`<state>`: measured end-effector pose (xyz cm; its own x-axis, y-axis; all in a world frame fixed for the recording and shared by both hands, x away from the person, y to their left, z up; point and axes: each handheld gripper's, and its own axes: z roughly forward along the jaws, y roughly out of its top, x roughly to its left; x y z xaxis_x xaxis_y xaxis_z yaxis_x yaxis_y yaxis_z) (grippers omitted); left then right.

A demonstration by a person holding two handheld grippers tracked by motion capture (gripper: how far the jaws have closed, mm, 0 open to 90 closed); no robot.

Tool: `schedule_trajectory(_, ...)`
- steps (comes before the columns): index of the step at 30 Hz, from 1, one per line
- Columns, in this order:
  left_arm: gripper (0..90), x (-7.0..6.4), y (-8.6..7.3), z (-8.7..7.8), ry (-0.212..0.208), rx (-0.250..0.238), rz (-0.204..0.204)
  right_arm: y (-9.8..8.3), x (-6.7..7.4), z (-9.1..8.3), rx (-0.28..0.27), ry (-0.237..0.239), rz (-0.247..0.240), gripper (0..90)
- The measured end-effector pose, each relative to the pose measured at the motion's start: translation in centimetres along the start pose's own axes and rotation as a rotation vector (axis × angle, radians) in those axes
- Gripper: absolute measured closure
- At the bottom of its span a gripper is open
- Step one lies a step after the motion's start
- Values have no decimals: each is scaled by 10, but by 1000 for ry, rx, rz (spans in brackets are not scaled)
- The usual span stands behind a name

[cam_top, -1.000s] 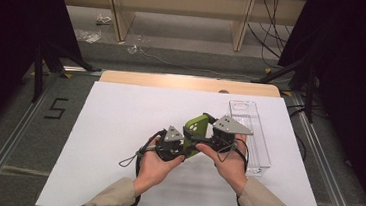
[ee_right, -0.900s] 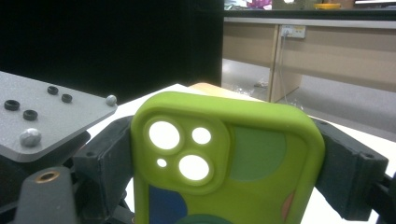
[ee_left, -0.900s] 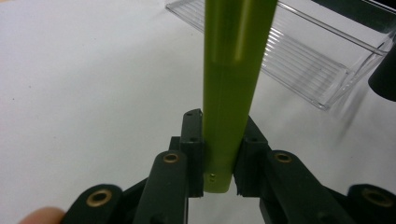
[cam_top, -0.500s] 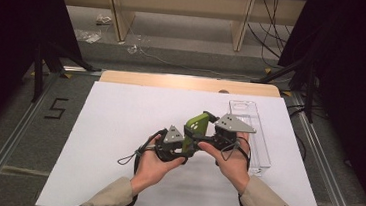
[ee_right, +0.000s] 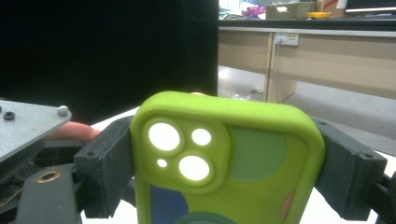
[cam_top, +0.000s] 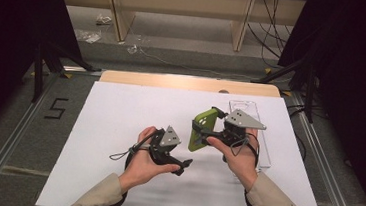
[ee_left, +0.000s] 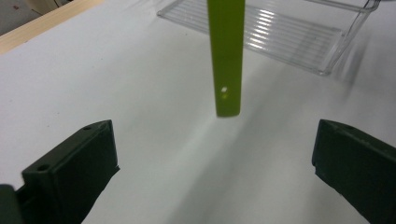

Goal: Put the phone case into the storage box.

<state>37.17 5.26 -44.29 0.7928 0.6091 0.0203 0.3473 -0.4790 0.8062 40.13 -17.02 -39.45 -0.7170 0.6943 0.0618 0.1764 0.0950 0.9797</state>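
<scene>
A lime-green phone case (cam_top: 201,130) with camera cut-outs (ee_right: 180,149) is held upright above the white table, with my right gripper (cam_top: 210,129) shut on its two sides (ee_right: 227,170). My left gripper (cam_top: 183,166) sits just left of and below the case. Its jaws have just been opening and now stand wide apart with nothing between them (ee_left: 212,177). In the left gripper view the case's thin edge (ee_left: 226,56) hangs ahead of the jaws, clear of both pads.
A clear ribbed plastic tray (cam_top: 264,142) lies on the white sheet right of my right hand, and appears behind the case in the left gripper view (ee_left: 285,37). A wooden strip (cam_top: 187,83) edges the table's far side. Cables and shelving stand beyond.
The left gripper's jaws have opened and let go of the green case. The case stays in the right gripper, and both hands have hardly shifted.
</scene>
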Motion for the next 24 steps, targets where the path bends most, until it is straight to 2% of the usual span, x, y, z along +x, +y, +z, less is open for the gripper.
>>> schedule_trajectory(7, 0, 8, -8, -10, -3, -1, -6, 3, -6, -4, -3, -8, 0, 168)
schedule_trajectory(15, 0, 18, -22, -22, 18, 5, -33, 6, -12, -8, -10, -30, 0, 168)
schedule_trajectory(24, 0, 25, -31, -33, 23, -7, -41, 11, -17, -13, -17, -42, 2, 168)
